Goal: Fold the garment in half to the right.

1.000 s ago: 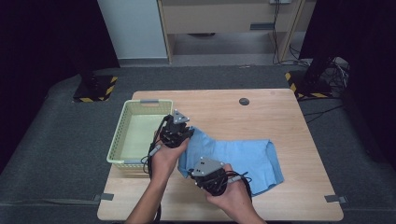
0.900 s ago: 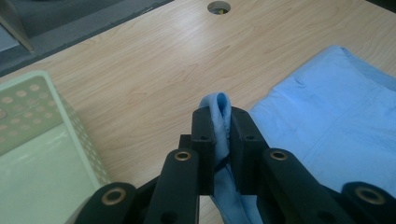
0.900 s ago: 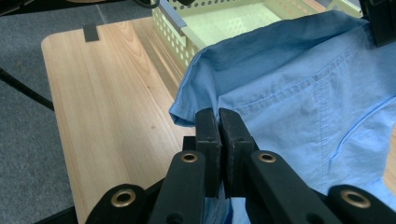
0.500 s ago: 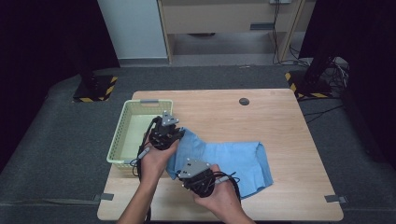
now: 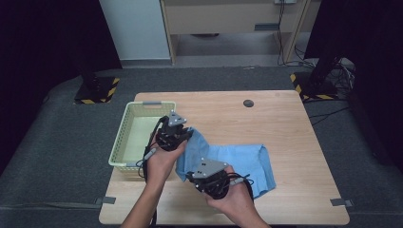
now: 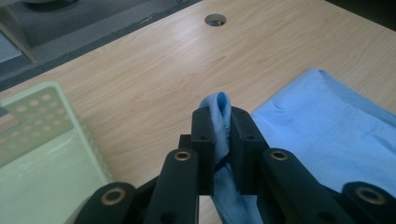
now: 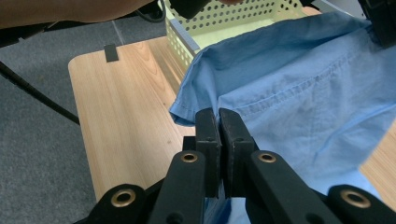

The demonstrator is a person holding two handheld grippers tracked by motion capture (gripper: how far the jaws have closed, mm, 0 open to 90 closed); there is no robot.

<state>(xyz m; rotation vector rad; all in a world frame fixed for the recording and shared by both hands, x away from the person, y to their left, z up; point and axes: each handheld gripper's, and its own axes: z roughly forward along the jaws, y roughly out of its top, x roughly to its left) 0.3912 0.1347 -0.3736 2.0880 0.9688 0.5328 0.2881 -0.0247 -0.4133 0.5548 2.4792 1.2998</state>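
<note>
Pinching the blue shirt (image 5: 237,161) between both tongs beside the basket (image 5: 128,137).

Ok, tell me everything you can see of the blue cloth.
The blue cloth is a light blue woven garment with stitched seams and a hemmed edge, looking like thin cotton. It lies rumpled on the wooden table, its left part lifted beside the pale green basket. The left gripper is shut on a bunched fold; the right gripper pinches its near edge. The right part rests flat on the table.
</note>
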